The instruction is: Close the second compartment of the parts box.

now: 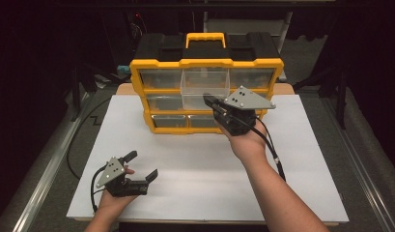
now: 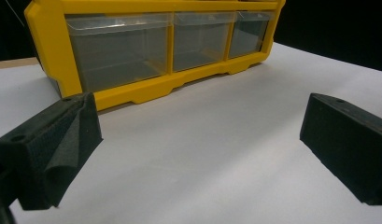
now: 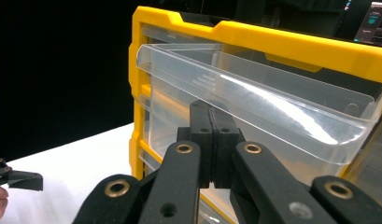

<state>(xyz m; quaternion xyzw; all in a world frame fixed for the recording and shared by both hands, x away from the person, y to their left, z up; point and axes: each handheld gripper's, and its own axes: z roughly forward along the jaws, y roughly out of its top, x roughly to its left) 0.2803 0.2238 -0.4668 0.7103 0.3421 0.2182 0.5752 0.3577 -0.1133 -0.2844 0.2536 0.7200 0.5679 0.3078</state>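
A yellow organizer box (image 1: 207, 64) with a black top and a yellow carry handle (image 1: 205, 38) stood at the far side of the white table (image 1: 195, 159). Its front held rows of clear drawers. One clear drawer (image 1: 205, 87) in the upper middle was pulled partly out of the frame, and through its walls nothing could be seen inside it. In the left gripper view, the three bottom drawers (image 2: 118, 49) sat pushed in and looked empty as well. No brand, label or writing could be read on the box or the drawers.

The right hand-held gripper (image 1: 210, 100) was at the lower front of the pulled-out drawer, its jaws pressed together. In the right gripper view the two black tips met just under the drawer's clear front lip (image 3: 254, 100); whether they pinched a part of the drawer could not be told.

The left hand-held gripper (image 1: 142, 165) rested low over the near left of the table, well apart from the box, its jaws spread wide with nothing between them.
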